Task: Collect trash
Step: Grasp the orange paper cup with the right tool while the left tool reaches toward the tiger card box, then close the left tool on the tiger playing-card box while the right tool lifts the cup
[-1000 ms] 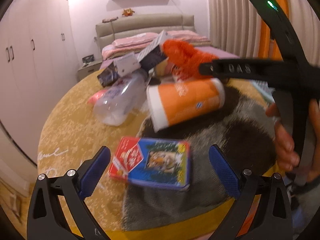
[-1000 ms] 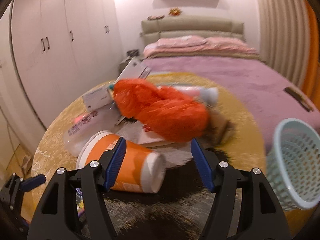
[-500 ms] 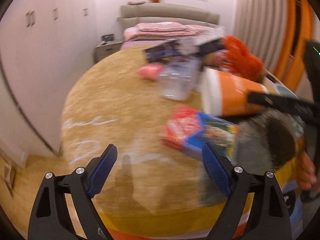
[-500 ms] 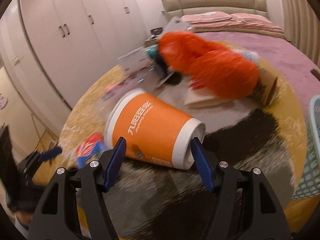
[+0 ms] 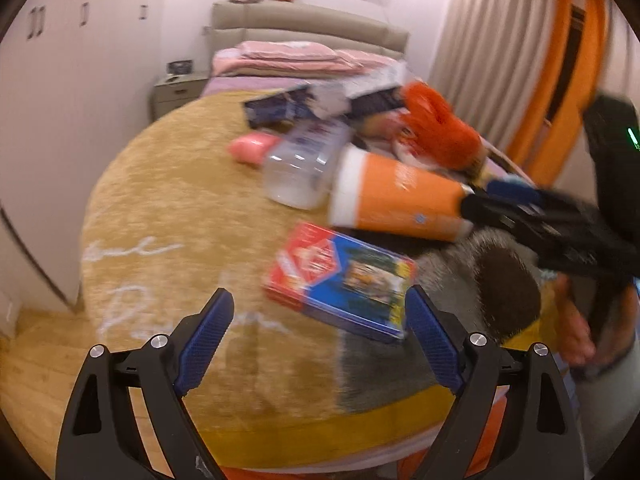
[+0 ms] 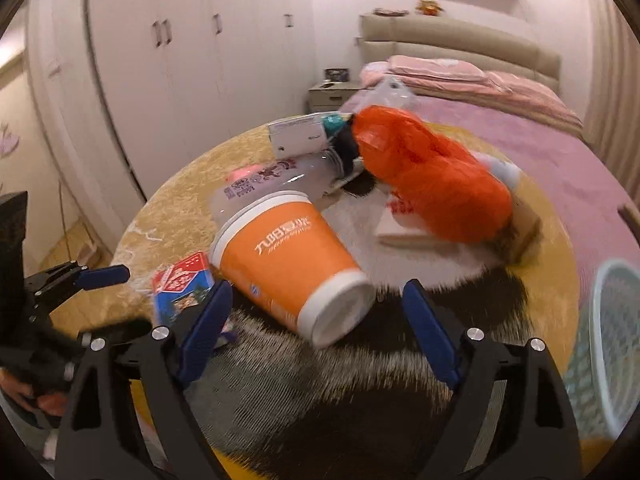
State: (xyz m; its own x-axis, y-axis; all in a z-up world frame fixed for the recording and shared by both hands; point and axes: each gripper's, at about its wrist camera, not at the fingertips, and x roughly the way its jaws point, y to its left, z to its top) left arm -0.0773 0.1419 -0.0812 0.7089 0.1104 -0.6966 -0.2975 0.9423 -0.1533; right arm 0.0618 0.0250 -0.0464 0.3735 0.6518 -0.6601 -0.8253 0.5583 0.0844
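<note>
Just ahead of the right tool (image 6: 316,312), whose jaws are opening around nothing, lies the orange cup (image 6: 288,260); the left tool (image 5: 316,324) gapes empty beside the blue-red box (image 5: 340,284).

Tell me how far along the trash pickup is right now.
Nothing looks collected yet; the little of the basket in view shows no trash. In hand: nothing. The right gripper has its jaws opening around the tipped orange cup, not gripping, and the left gripper is open near the red and blue box. Left: cup, box, clear bottle, orange bag, and the pile behind.
</note>
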